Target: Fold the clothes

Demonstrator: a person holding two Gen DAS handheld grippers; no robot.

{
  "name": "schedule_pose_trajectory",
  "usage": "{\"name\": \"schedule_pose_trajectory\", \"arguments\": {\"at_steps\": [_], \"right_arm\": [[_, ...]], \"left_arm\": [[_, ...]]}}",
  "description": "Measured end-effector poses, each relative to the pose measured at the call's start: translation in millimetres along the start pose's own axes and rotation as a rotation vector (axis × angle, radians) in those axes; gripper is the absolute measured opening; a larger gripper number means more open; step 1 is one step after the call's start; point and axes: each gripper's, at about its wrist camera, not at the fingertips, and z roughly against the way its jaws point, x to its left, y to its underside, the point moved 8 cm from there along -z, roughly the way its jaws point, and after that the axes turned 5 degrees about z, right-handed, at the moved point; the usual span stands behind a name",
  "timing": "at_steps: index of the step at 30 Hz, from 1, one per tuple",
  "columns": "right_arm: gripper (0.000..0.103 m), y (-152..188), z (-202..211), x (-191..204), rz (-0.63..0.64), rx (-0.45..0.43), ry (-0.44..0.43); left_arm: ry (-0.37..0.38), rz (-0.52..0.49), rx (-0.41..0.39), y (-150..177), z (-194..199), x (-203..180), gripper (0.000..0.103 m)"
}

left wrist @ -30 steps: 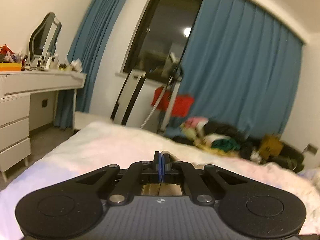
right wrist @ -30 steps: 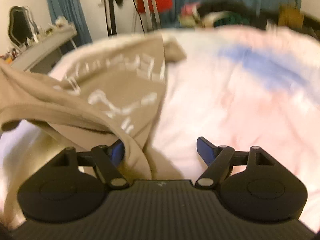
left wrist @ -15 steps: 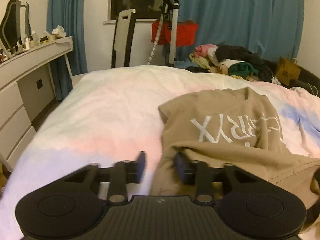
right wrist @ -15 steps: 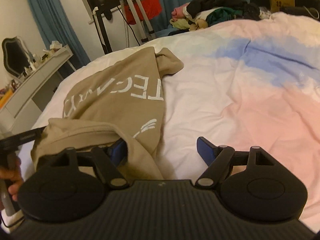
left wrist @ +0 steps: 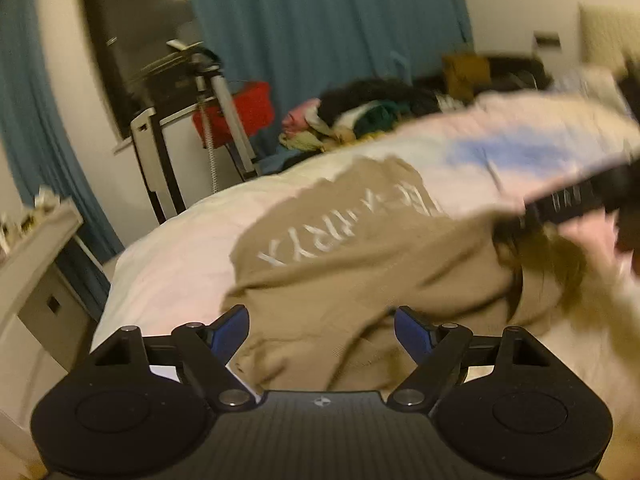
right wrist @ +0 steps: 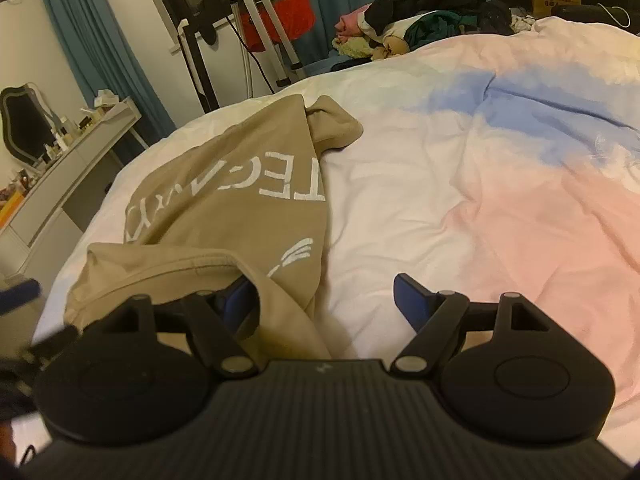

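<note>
A shirt (right wrist: 224,216) is lying on the left part of the bed (right wrist: 460,200). A heap of clothes (right wrist: 420,20) is sitting behind the bed, a dresser (right wrist: 68,168) standing to its left.

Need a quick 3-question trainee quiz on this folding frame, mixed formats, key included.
1. True or false: the left hand-held gripper is shut on the tan sweatshirt.
2. Multiple choice: the sweatshirt's lettering is A) black B) white C) red.
3. Fill in: the sweatshirt lies on a pink, white and ___ duvet.

Key: 1 false, both the left and the right hand-held gripper are open; 2 B; 3 blue.
</note>
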Motion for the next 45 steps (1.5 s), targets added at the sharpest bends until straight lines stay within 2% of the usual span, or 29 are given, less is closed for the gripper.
{"name": "schedule_pose_trajectory", "arguments": {"at_steps": [7,11,15,17,19,24,28,32,36,39,41,45], "right_arm": [[0.077,3,3,-3,-0.018,0.002,0.007],[0.077,4,3,-2,-0.014,0.002,0.009],[0.077,5,0,0,0.085,0.001,0.071],[0.077,6,-1,0,0.097,0.004,0.078],[0.077,7,-1,2,0.082,0.004,0.06],[0.078,9,1,9,0.09,0.01,0.033],[0.078,22,-6,21,0.186,0.075,0.007],[0.078,30,-3,45,0.325,0.088,-0.032],[0.078,33,15,78,0.493,0.0,-0.063],[0.079,32,25,93,0.524,-0.072,-0.122],[0.08,29,29,103,0.541,-0.122,-0.131],[0.08,20,32,113,0.542,-0.226,-0.088]], "left_arm": [[-0.107,-0.126,0.054,15,-26,-17,0.082],[-0.249,-0.295,0.031,24,-39,-18,0.083],[-0.406,-0.324,-0.006,18,-49,-6,0.083],[-0.445,-0.276,-0.056,7,-46,0,0.083],[-0.443,-0.173,-0.106,-7,-40,8,0.083],[-0.475,-0.003,-0.181,-27,-16,33,0.084],[-0.5,0.131,-0.239,-41,4,54,0.084],[-0.524,0.265,-0.296,-56,24,76,0.084],[-0.53,0.348,-0.337,-61,43,90,0.084],[-0.52,0.366,-0.36,-64,55,90,0.084],[-0.515,0.365,-0.38,-65,62,86,0.084],[-0.506,0.354,-0.423,-66,72,75,0.084]]}}
